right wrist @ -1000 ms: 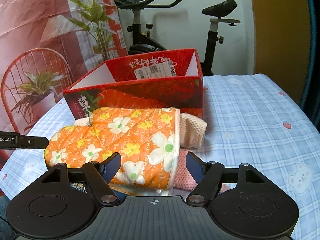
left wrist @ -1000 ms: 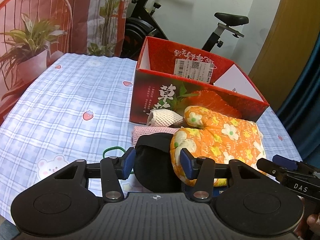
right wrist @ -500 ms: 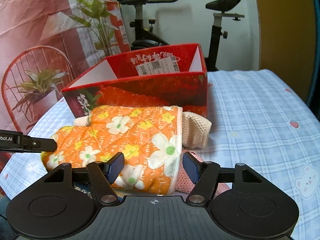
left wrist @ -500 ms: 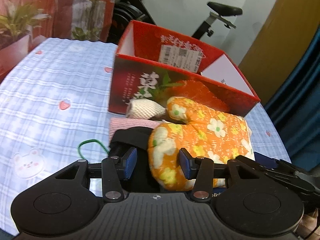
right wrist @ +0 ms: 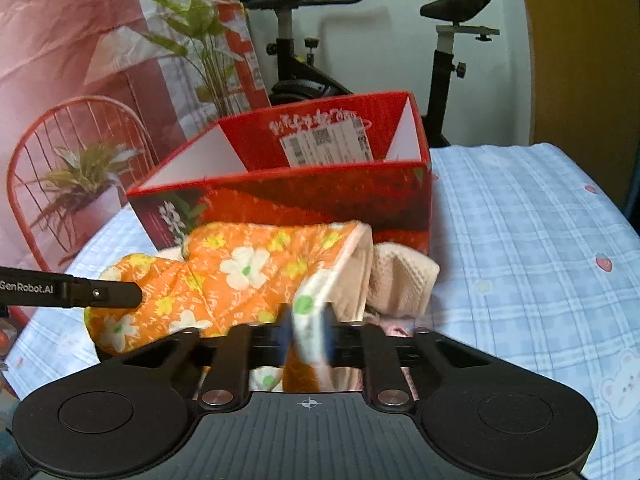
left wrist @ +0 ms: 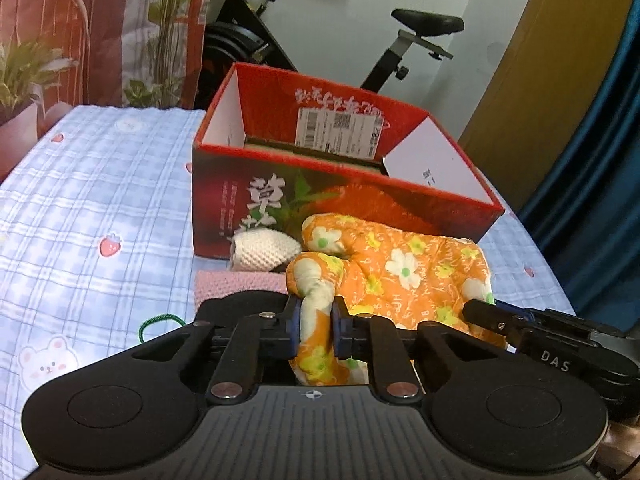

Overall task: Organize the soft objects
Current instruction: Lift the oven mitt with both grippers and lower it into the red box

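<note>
Left wrist view: the left gripper (left wrist: 316, 326) sits at 6 o'clock, its blue pads (left wrist: 294, 326) pinching the fingertip end of the orange floral mitt (left wrist: 404, 268). The left figure has come down to the bottom of its range, so this grip is settled. The mitt lies on the checked cloth (left wrist: 92, 208), spreading from the pads toward 3 o'clock. The right gripper (left wrist: 480, 314) comes in from 4 o'clock with its tip against the mitt's far edge. At 12 o'clock from the mitt stands the open red box (left wrist: 248, 196), touching or just behind it. A white knit roll (left wrist: 264, 250) lies at the box's foot, at 10 o'clock from the pads. A pink cloth (left wrist: 236, 284) lies flat under the mitt, beside the roll. A green cord (left wrist: 158, 320) loops on the cloth at 9 o'clock from the gripper. A black thing shows just behind the left finger; what it is cannot be told.

Right wrist view: the right gripper (right wrist: 306, 336) is at 6 o'clock, jaws closing on the mitt's (right wrist: 240, 276) cuff edge, which is squeezed between the blurred pads. The mitt runs from there toward 9 o'clock, where the left gripper (right wrist: 120, 294) holds its other end. A beige knit cloth (right wrist: 404, 280) bunches at 2 o'clock from the pads, touching the cuff. The box (right wrist: 300, 196) stands at 12 o'clock behind the mitt. An exercise bike (right wrist: 444, 60) stands beyond the table.
</note>
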The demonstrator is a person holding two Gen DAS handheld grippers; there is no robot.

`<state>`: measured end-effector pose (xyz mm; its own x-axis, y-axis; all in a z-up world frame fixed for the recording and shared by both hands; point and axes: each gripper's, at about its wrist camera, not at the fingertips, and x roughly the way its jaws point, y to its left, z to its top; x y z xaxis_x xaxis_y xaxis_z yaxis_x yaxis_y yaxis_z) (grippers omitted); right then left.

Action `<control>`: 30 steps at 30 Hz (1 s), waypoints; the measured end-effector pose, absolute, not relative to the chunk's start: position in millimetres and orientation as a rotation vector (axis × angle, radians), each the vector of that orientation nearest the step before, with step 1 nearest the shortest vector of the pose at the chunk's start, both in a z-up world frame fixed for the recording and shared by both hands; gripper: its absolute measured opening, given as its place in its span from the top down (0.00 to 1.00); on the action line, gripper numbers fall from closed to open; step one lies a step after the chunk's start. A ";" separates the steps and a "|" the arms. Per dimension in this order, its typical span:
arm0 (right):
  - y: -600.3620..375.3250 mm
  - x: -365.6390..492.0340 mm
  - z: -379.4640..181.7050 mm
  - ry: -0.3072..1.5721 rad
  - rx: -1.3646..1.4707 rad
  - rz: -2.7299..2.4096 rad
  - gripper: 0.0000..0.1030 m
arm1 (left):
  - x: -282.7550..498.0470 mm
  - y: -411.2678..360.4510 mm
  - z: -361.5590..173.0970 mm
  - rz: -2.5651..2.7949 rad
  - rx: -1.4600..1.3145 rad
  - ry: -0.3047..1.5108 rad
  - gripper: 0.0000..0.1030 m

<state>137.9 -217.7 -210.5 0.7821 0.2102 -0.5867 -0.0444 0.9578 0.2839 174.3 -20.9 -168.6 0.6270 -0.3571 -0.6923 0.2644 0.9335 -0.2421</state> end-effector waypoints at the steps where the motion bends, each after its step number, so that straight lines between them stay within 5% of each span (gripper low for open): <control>1: -217.1 136.6 -206.9 0.647 0.259 0.147 0.90 | 173.5 -20.8 -166.3 -0.356 -0.121 0.812 0.86; 30: -228.2 153.1 -112.1 0.421 0.155 0.197 0.91 | 188.8 -16.0 -100.8 -0.383 -0.121 0.551 0.86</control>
<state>153.1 -228.2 -112.1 0.8939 0.2215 -0.3896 -0.1574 0.9691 0.1900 188.8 -16.0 -100.8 0.7835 -0.3859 -0.4871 0.3217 0.9225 -0.2134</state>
